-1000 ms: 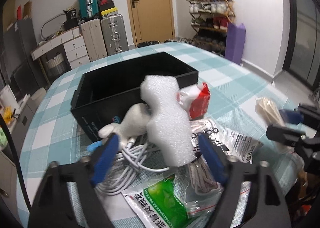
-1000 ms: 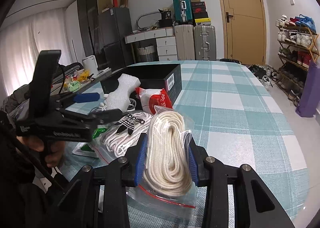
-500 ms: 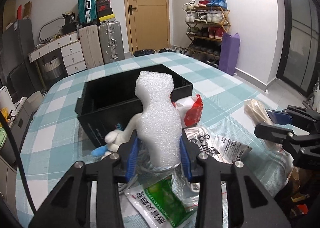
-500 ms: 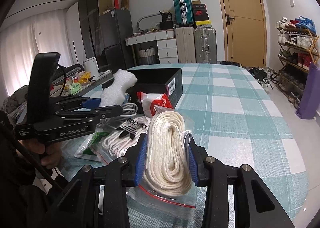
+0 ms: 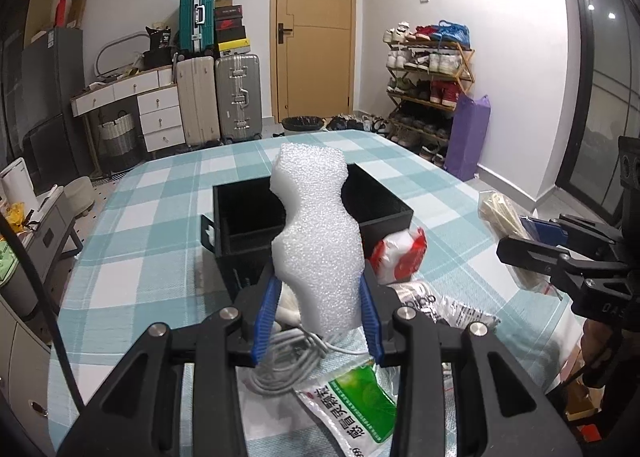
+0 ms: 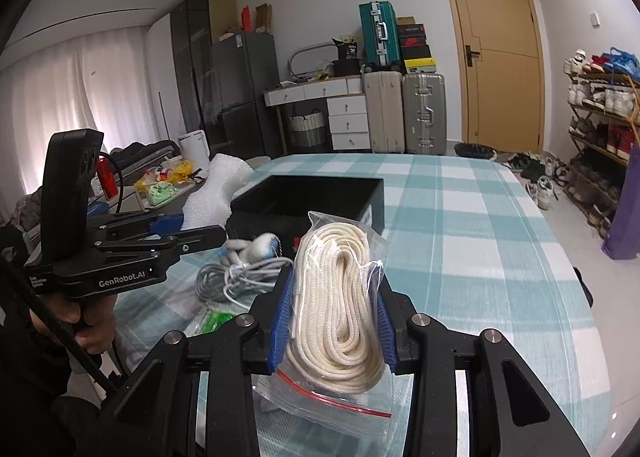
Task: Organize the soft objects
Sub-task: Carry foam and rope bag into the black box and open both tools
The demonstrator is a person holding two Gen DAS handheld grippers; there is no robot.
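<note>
My left gripper [image 5: 318,321] has its two blue-padded fingers [image 5: 267,317] clamped on the lower end of one white foam piece [image 5: 316,229], which stands upright between them, lifted clear of the pile below. In the right wrist view the same foam piece [image 6: 216,193] sticks out past the left gripper [image 6: 188,229], just beside the box's near left corner, and a hand [image 6: 90,321] grips the handle.

My right gripper [image 6: 330,329] is clenched on one clear zip bag of cream rope [image 6: 340,297]; both blue fingers [image 6: 280,321] press into the bag's sides, and the red seal strip hangs below them. From the left wrist view the right gripper [image 5: 532,241] shows at the right edge with that rope bag [image 5: 502,217] in it.

Under and just beyond the left fingers I count one coil of white cable [image 5: 292,357] lying on the tabletop [image 5: 152,225], one green-and-white sachet [image 5: 352,405] nearest the camera, one red-and-white packet [image 5: 396,253] touching the box's front right corner, and one clear bag with black printing [image 5: 436,305] beside it. A small white thing with a blue tip [image 6: 262,247] lies on the cable by the box; what it is I cannot tell.

Behind the foam sits one open black box [image 5: 380,201] on the teal checked tabletop. Farther off, against the wall, I count three suitcases [image 5: 236,97], one of them stacked on top, one shoe rack [image 5: 430,73], and one purple bag [image 5: 468,133] on the floor.
</note>
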